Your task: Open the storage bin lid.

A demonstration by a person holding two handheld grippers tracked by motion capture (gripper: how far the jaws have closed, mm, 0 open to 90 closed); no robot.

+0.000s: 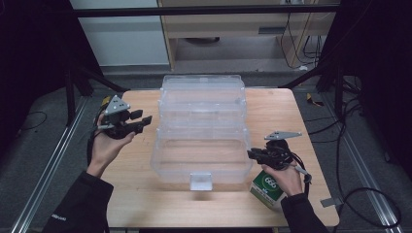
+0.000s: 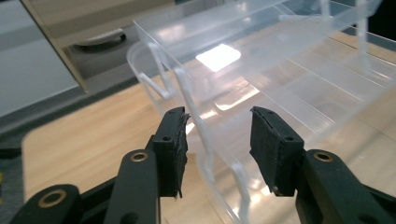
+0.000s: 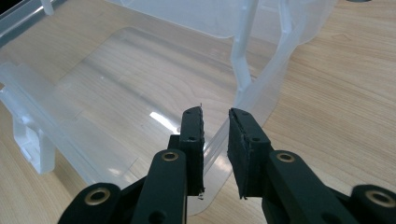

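The person's dark-sleeved forearms enter at the near edge of the light wooden table, one on each side of the work. On the left, the left gripper is held above the table beside the left wall of the clear plastic storage box with stepped tiers. In the left gripper view its jaws stand wide apart, and the thin left wall and white hinge arm of the box rise in the gap between them, touched by neither pad. This gripper is released and holds nothing. In the centre, the box stands open on the table with its tiers stepped back away from the person and its bottom tray nearest. The tray looks empty. A small translucent latch tab hangs at the front wall. On the right, the right gripper sits at the tray's right end wall. In the right gripper view its jaws are narrowly parted and straddle the curved rim of the tray. Whether the pads press the rim cannot be told. A green-and-white carton stands on the table just beside the right hand, outside the box. Assessment: the box is open and braced, nothing is loaded, and the carton probably remains to be placed inside.
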